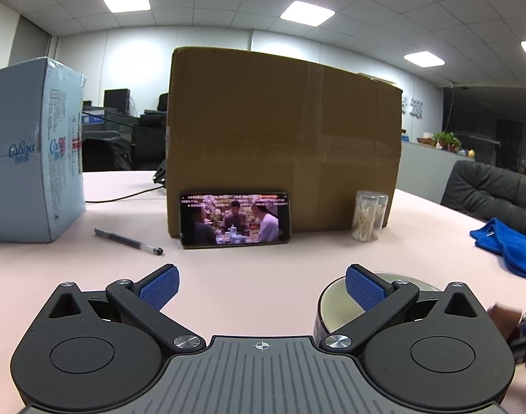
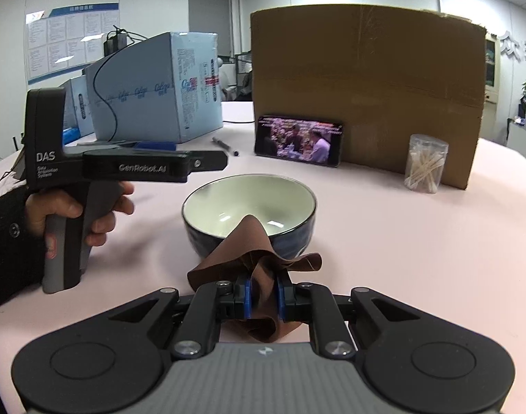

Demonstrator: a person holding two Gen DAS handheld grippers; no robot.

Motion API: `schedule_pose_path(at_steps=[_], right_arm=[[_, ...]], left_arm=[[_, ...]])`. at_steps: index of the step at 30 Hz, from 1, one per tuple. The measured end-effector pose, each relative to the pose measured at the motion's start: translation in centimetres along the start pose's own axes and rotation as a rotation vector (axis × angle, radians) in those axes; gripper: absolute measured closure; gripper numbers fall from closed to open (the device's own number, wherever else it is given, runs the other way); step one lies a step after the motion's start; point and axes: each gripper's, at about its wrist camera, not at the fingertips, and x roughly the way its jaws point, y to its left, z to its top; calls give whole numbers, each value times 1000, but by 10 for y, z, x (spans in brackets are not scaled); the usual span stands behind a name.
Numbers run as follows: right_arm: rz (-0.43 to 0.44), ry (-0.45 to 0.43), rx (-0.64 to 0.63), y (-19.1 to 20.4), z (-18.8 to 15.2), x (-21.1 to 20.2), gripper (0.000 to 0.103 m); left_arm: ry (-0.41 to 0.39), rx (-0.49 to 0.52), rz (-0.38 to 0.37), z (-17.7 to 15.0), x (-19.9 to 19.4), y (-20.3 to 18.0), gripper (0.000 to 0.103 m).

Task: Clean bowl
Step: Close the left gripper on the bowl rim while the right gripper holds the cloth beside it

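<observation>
A bowl (image 2: 249,203), dark blue outside and pale inside, stands upright and empty on the pink table (image 2: 401,258). My right gripper (image 2: 263,298) is shut on a brown cloth (image 2: 249,241), held just in front of the bowl's near rim. My left gripper (image 1: 262,286) is open and empty; in the right wrist view (image 2: 208,162) it hovers left of the bowl, above the rim. In the left wrist view the bowl (image 1: 335,307) sits low right, partly behind the right finger (image 1: 364,289).
A large cardboard box (image 2: 366,82) stands behind the bowl, with a phone (image 2: 299,139) playing video leaning on it. A jar of cotton swabs (image 2: 425,164), a pen (image 2: 225,146), light blue cartons (image 2: 159,86) and a blue cloth (image 1: 507,245) lie around.
</observation>
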Motion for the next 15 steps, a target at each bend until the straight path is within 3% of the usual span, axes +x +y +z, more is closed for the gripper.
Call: schedule_pose_path(at_steps=[9, 15], right_arm=[[-44, -7, 25, -16, 7, 15, 87], [-27, 9, 33, -29, 11, 22, 87]], left_arm=[[35, 6, 18, 0, 4, 0, 0], [54, -6, -5, 0, 6, 3, 0]])
